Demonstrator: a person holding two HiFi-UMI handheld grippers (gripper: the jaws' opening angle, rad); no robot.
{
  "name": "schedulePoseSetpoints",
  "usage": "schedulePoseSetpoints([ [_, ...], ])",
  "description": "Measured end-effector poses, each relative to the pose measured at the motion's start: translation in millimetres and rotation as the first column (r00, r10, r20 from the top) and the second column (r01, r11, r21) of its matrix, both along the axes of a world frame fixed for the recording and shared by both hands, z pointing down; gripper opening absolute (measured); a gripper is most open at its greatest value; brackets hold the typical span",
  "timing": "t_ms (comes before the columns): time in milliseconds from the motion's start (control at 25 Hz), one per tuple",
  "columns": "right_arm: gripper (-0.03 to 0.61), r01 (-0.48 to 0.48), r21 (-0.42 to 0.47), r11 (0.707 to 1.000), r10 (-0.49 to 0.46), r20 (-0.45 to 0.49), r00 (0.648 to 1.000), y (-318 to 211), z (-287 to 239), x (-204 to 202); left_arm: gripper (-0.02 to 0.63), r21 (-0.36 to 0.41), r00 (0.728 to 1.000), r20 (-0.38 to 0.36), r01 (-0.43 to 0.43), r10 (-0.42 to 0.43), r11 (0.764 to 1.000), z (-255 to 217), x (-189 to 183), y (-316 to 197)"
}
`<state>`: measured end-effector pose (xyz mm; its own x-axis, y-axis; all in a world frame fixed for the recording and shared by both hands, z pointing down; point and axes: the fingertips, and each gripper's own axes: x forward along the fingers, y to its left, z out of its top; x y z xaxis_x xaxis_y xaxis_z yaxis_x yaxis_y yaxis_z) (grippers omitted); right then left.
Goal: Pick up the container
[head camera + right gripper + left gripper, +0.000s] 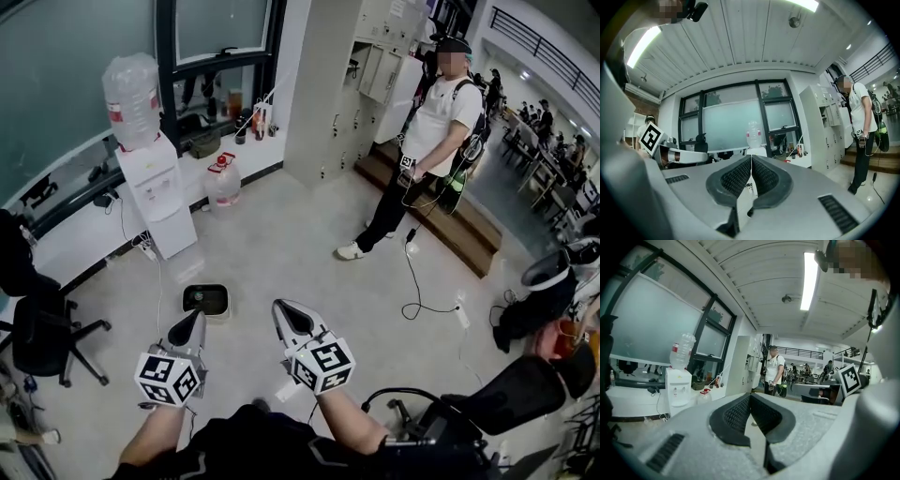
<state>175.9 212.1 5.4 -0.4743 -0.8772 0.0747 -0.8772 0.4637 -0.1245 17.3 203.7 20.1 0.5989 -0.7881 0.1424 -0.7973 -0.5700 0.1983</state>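
Out on open floor, short of the water dispenser [155,187] at the window-side edge: container [205,299], low and alone, so best reached from above. Left gripper [194,321] and right gripper [281,311] side by side near it, fingers pressed together on nothing, probably only for the approach.

1. The head camera looks steeply down from above onto the left gripper [196,317] and the right gripper [280,307].
2. Each gripper camera sits close behind its own jaws and faces level across the room.
3. All three views share the water dispenser [156,190] and the standing person [433,127] (white shirt).
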Motion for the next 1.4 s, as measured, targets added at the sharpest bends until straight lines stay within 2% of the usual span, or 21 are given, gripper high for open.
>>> schedulePoseSetpoints([
  [200, 0.009, 0.010, -0.009, 1.000, -0.010, 0.016, 1.000, -11, 9, 18, 0.008, -0.007, 1.000, 0.018, 0.016, -0.016, 1.000, 6, 16, -9],
  [600, 0.008, 0.019, -0.018, 1.000, -0.018, 0.040, 0.999, -45, 15, 28, 0.008, -0.015, 0.998, 0.049, 0.032, -0.031, 0.999, 5, 20, -33],
  [920, 0.008, 0.035, -0.028, 0.999, -0.034, 0.026, 0.999, -76, 18, 9, 0.009, -0.017, 0.999, 0.030, 0.025, -0.025, 1.000, 10, 9, -64],
  [1400, 0.009, 0.061, -0.044, 0.997, -0.061, 0.001, 0.998, -157, 15, -53, 0.009, -0.039, 0.999, 0.006, 0.038, -0.037, 0.999, 17, -49, -148],
])
